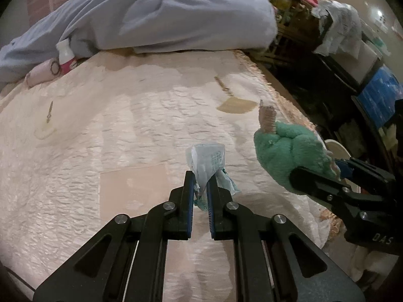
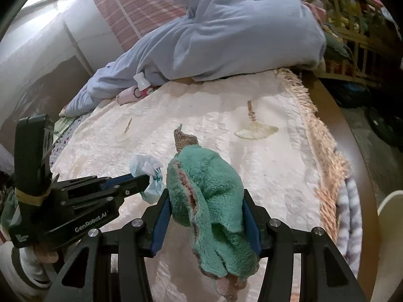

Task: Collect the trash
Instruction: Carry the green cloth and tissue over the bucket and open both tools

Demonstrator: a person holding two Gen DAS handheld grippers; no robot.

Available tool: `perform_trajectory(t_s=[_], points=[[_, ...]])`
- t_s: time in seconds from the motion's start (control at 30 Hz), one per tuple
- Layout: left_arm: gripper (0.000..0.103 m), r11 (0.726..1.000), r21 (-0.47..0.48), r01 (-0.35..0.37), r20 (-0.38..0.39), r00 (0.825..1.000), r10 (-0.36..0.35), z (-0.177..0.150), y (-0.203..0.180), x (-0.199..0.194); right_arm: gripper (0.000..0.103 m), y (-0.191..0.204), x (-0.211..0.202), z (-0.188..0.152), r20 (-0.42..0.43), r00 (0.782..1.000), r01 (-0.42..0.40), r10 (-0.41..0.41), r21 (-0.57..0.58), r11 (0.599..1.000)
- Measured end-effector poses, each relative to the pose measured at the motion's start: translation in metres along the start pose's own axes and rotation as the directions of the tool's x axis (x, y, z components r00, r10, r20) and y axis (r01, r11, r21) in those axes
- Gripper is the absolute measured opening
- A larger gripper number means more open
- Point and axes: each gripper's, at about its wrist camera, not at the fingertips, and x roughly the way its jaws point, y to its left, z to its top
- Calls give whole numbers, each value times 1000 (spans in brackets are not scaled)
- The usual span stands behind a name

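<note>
My left gripper (image 1: 200,176) is shut on a crumpled pale-blue wrapper (image 1: 209,161), which sticks up between its pads above the cream bedspread (image 1: 126,130). In the right wrist view that same wrapper (image 2: 147,170) shows at the left gripper's tip (image 2: 148,178). My right gripper (image 2: 205,196) is shut on a bunched green fluffy cloth (image 2: 206,191) with a pinkish-brown knitted edge; the cloth bulges above and hangs below the blue pads. From the left wrist view the green cloth (image 1: 284,151) sits to the right, held by the right gripper's black fingers (image 1: 317,178).
A pale-blue duvet (image 1: 163,15) is heaped at the far end of the bed, with a pink-and-white bottle (image 1: 66,55) beside it. The bedspread's fringed edge (image 2: 325,156) runs along the right. A wooden cot (image 2: 352,37) and cluttered furniture (image 1: 352,50) stand beyond. A white rounded object (image 2: 390,216) lies low right.
</note>
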Motion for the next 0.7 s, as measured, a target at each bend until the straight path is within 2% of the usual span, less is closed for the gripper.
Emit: perform_trajectory(t_s=[0.43, 0.7], points=[[7, 994, 93, 55, -11, 998, -54, 3, -61, 3, 51, -41, -42, -17, 40, 998, 48, -51, 69, 997], [7, 973, 129, 192, -54, 981, -186, 12, -112, 14, 51, -82, -71, -30, 55, 990, 118, -126, 128, 985]])
